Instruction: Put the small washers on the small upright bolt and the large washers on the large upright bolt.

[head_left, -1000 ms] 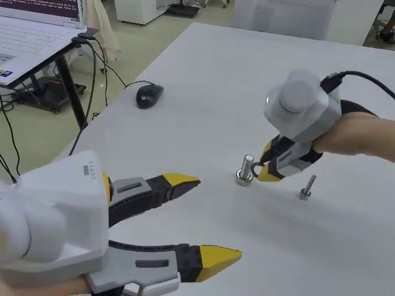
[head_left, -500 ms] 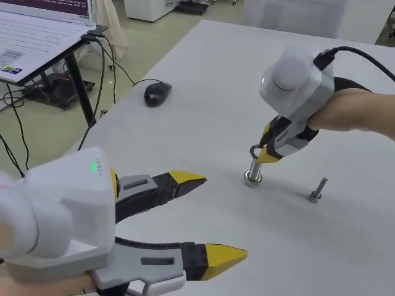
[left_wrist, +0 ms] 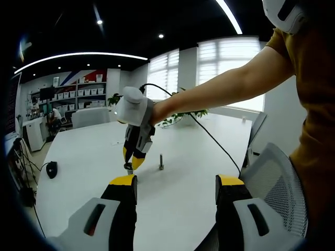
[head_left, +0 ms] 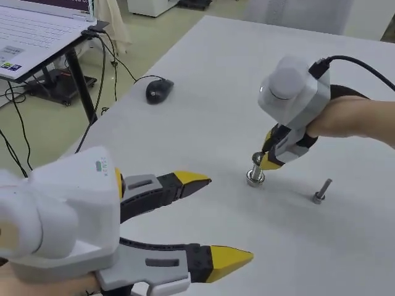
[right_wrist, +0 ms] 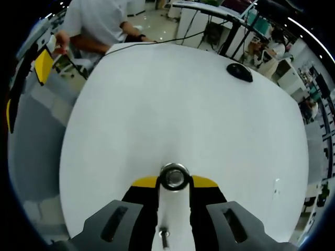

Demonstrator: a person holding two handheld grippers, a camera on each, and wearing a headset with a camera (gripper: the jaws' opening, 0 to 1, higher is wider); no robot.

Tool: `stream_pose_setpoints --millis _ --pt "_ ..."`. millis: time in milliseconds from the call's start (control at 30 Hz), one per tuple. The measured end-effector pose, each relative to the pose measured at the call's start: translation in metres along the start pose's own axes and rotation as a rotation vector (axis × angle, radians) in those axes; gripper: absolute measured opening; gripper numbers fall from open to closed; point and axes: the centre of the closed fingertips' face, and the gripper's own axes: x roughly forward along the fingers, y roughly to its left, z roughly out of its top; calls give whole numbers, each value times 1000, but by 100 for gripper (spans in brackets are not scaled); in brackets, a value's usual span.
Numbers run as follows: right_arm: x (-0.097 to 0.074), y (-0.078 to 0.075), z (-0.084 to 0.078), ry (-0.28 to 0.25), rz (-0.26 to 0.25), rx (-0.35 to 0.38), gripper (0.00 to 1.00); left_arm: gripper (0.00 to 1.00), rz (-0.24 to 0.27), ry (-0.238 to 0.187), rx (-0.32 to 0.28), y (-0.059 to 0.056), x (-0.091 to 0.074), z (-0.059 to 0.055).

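Observation:
My right gripper is shut on a metal washer, holding it at the top of the large upright bolt on the white table. In the right gripper view the washer sits between the yellow tips, ringing the bolt's head. A washer lies at that bolt's foot. The small upright bolt stands to the right, apart from the gripper. My left gripper hangs open and holds nothing near the table's front edge. The left gripper view shows the right gripper over the large bolt, with the small bolt beside it.
A black mouse lies at the table's left edge, its cable running off the side. A laptop sits on a stand beyond that edge. A grey chair stands at the near side. A person stands past the far end.
The right gripper lifted the washer from beside the large bolt's shaft to above its head, then lowered it onto the top. The left gripper stayed open in place.

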Motion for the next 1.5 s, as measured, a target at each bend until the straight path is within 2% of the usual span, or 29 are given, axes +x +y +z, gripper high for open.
stream_pose_setpoints --millis 433,767,967,1200,1500 --pt "28 -3 -13 16 8 19 22 60 3 -6 -2 2 1 1" --pt "39 -2 -14 13 22 36 22 60 10 -4 -10 4 1 -1" --pt "42 -1 -16 9 28 34 23 60 11 -4 -15 5 1 -2" --pt "42 4 -14 -20 41 28 26 60 9 -2 -14 5 1 -3" --pt "25 10 -13 -55 20 39 29 60 3 -4 -13 4 2 -3"
